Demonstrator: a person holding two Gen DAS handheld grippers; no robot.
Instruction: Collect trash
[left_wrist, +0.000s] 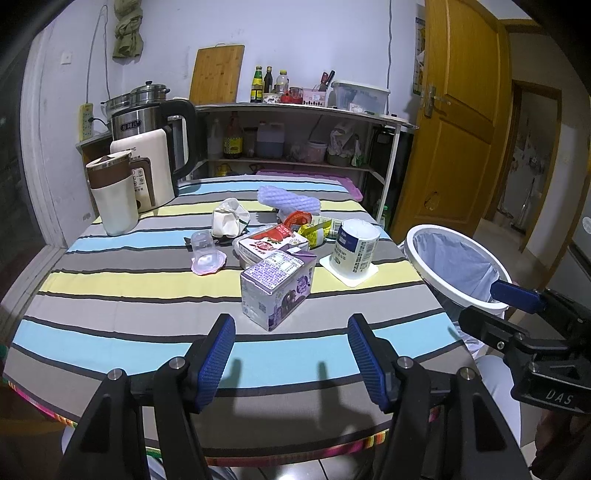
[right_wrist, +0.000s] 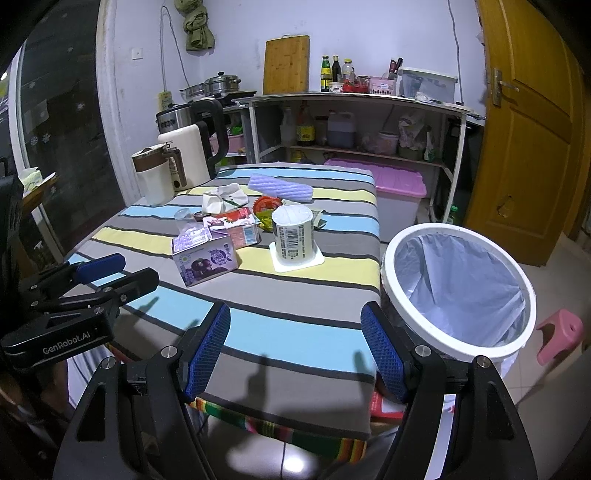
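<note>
Trash lies in the middle of the striped table (left_wrist: 110, 317): a purple milk carton (left_wrist: 277, 291) (right_wrist: 205, 260), a red strawberry carton (left_wrist: 271, 243) (right_wrist: 236, 223), an upturned white yogurt cup (left_wrist: 355, 249) (right_wrist: 293, 234), a clear plastic cup (left_wrist: 205, 251), crumpled white paper (left_wrist: 229, 219) (right_wrist: 221, 197), a purple foam sleeve (left_wrist: 290, 199) (right_wrist: 280, 188) and snack wrappers (left_wrist: 314, 230). A white bin (left_wrist: 456, 269) (right_wrist: 458, 288) with a grey liner stands at the table's right edge. My left gripper (left_wrist: 291, 354) is open and empty, just short of the purple carton. My right gripper (right_wrist: 295, 347) is open and empty over the table's near edge, left of the bin.
Two kettles (left_wrist: 155, 147) and a white mug with a brown band (left_wrist: 112, 195) stand at the table's far left. A shelf unit (left_wrist: 295, 140) with bottles is behind. A pink-lidded box (right_wrist: 388, 192) and a pink stool (right_wrist: 559, 334) are on the floor; a wooden door (left_wrist: 458, 122) is right.
</note>
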